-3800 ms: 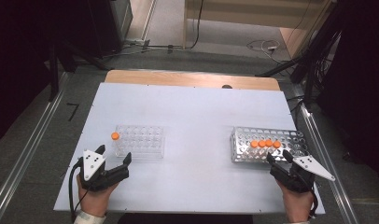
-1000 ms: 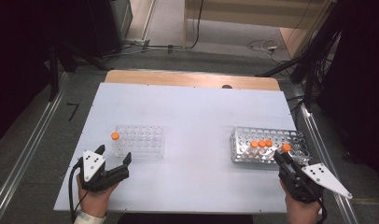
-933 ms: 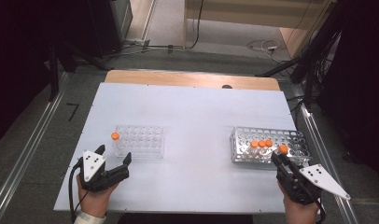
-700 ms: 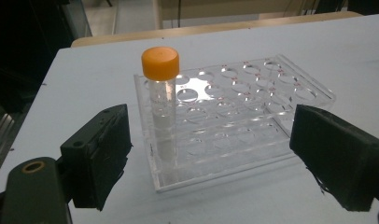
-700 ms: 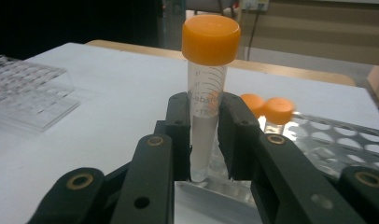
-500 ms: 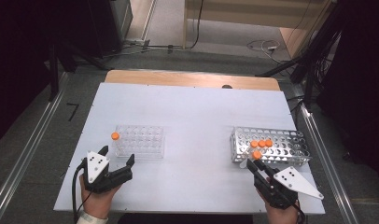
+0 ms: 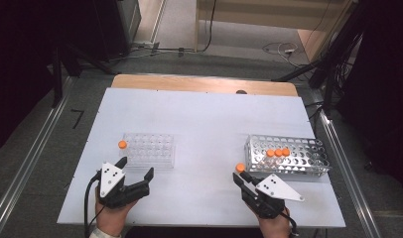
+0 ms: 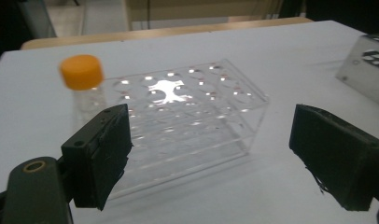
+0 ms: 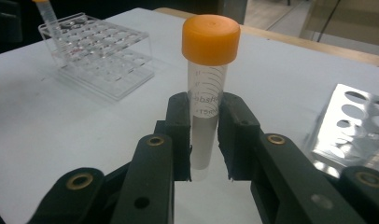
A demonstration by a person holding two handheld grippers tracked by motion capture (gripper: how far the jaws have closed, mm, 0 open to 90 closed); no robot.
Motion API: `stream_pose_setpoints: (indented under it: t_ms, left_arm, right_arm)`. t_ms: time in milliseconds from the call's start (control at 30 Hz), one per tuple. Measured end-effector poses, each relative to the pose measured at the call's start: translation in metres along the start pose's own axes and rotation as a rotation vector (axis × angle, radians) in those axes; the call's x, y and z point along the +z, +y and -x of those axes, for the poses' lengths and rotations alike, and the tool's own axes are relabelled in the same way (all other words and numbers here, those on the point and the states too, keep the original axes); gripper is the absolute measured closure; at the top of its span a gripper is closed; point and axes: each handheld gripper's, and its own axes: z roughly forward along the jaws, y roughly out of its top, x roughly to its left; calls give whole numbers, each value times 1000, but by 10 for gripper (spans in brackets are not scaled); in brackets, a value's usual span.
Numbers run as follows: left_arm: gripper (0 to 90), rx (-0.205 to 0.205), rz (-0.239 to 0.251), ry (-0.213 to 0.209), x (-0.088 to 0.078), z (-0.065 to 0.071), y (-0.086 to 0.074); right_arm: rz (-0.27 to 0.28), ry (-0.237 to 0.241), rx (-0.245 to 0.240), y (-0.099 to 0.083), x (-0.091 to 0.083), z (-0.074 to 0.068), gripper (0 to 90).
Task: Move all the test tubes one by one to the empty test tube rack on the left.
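My right gripper (image 7: pixel 240 176) (image 9: pixel 204 135) is shut on a clear tube with an orange cap (image 9: pixel 207 88) (image 7: pixel 240 167), held upright above the table just left of the metal rack (image 7: pixel 289 161). That rack holds three more orange-capped tubes (image 7: pixel 278 152). A clear plastic rack (image 7: pixel 149 149) (image 8: pixel 187 116) stands at the left with one orange-capped tube (image 7: pixel 122 144) (image 8: pixel 83 79) at its left end. My left gripper (image 7: pixel 135 168) (image 8: pixel 211 154) rests open in front of that clear rack, nothing between its jaws.
The white table top (image 7: pixel 204 119) has a wooden strip (image 7: pixel 204 84) along its far edge. Metal rails (image 7: pixel 21 163) run along both sides of the table. Cables lie on the floor (image 7: pixel 279 47) beyond it.
My right gripper lifted one tube out of the metal rack and carried it left and toward the table's front. The left gripper has stayed by the clear rack.
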Motion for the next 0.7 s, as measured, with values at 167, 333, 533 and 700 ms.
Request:
stream_pose_setpoints:
  t_ms: [167,333,533,700]
  left_arm:
    - [142,3,11,-66,2,14,4]
    - [151,10,11,-107,5,22,7]
    - [180,23,21,-138,7,29,9]
    - [185,36,23,-158,11,37,13]
  right_arm:
    - [-14,31,-19,1,10,-11,726]
    - [-31,65,-31,1,22,-22,726]
    - [-45,105,-57,5,38,-37,726]
    - [-57,135,-78,8,49,-49,726]
